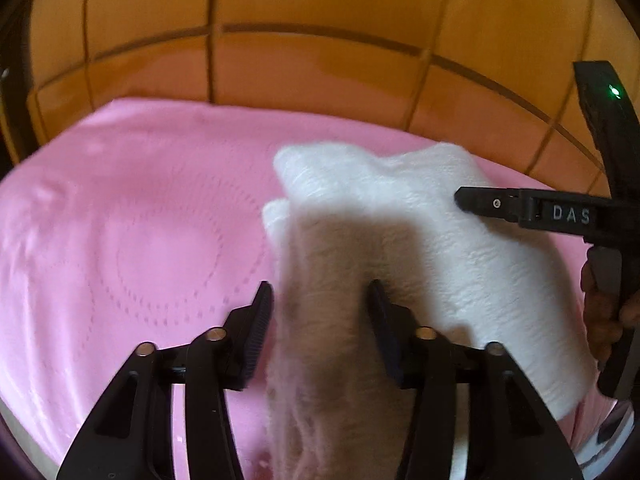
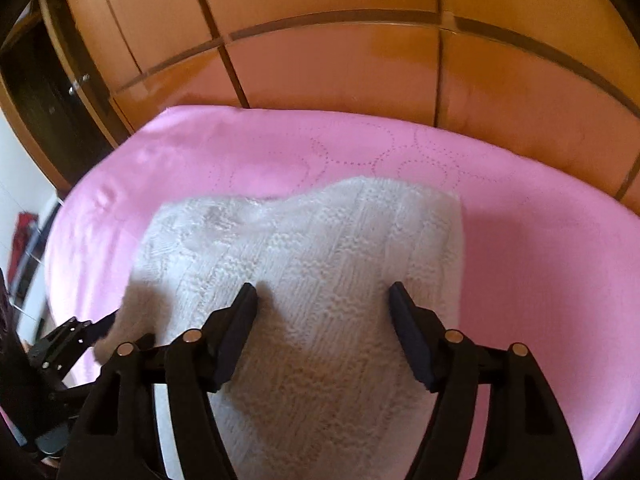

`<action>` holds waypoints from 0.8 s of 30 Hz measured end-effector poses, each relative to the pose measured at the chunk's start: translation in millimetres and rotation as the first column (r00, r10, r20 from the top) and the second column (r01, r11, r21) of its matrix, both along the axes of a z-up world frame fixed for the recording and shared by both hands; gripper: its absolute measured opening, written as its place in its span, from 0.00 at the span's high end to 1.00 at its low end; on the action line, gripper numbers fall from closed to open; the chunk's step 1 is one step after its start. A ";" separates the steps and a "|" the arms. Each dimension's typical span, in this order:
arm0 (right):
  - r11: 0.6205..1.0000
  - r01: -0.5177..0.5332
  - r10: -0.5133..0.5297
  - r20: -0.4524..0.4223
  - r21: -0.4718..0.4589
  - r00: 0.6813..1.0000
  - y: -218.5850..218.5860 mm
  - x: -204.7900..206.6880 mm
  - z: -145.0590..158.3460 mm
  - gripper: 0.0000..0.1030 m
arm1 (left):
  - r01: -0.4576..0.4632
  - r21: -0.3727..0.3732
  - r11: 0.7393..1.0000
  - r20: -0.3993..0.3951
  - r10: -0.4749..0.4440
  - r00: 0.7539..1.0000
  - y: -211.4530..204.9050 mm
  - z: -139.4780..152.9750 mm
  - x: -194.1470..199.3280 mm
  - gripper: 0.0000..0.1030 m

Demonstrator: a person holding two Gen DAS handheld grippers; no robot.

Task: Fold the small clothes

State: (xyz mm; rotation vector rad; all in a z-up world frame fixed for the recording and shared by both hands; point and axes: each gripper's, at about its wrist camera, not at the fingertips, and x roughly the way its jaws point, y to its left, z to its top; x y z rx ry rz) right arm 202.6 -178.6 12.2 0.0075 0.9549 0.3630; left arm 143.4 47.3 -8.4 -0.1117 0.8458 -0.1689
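A: White knit garment (image 2: pixel 320 264) is lying on the pink sheet (image 2: pixel 224 160), near the front edge, wooden panelling (image 2: pixel 328 64) behind it. The left part is bunching up and hanging loose in the left wrist view.

B: Left gripper (image 1: pixel 320 300) – what's it doing?

A: Jaws are standing apart, a drooping flap of the knit is hanging between them. Pads aren't clearly pressing on it, so I'm reading it as not gripping. Blurry there, though.

B: And the right gripper (image 2: pixel 324 300)?

A: Standing wide open over the middle of the garment, nothing clamped. The fabric under it is lying flat.

B: Pose?

A: Both are pointing steeply down at the bed, side by side. The right one is showing in the left view at the right edge, with a person's hand (image 1: pixel 600 312) on its handle.

B: Tips for the step?

A: I'm judging it as laying a fold down – so the flap should be dropping square onto the body, edges lining up, before the tongs pull clear. Loose knit is likely snagging on the ribbed pads, so they should be backing out straight, not dragging sideways.
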 end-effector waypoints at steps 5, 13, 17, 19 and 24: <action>0.978 0.023 -0.033 0.046 0.208 0.998 -43.1 -17.7 17.3 0.17 | -0.019 -0.079 0.997 -0.022 0.017 1.000 17.4 -6.9 0.1 0.42; 0.852 0.120 -0.052 -0.146 0.510 0.988 -111.9 -42.9 -38.0 0.09 | 0.017 -0.286 0.958 -0.079 -0.041 0.996 43.1 -24.6 8.3 0.42; 0.792 0.073 0.054 -0.188 0.606 0.981 -93.9 -37.6 -62.0 0.11 | 0.029 -0.419 0.908 -0.112 -0.083 0.990 52.6 -36.6 11.2 0.42; 0.805 0.045 0.083 -0.186 0.592 0.979 -79.7 -35.5 -62.3 0.20 | 0.047 -0.501 0.864 -0.119 -0.123 0.985 56.2 -44.6 12.6 0.42; 0.847 -0.002 0.072 -0.110 0.532 0.991 -83.3 -51.8 -31.2 0.48 | 0.070 -0.597 0.800 -0.099 -0.160 0.982 53.0 -47.8 8.9 0.50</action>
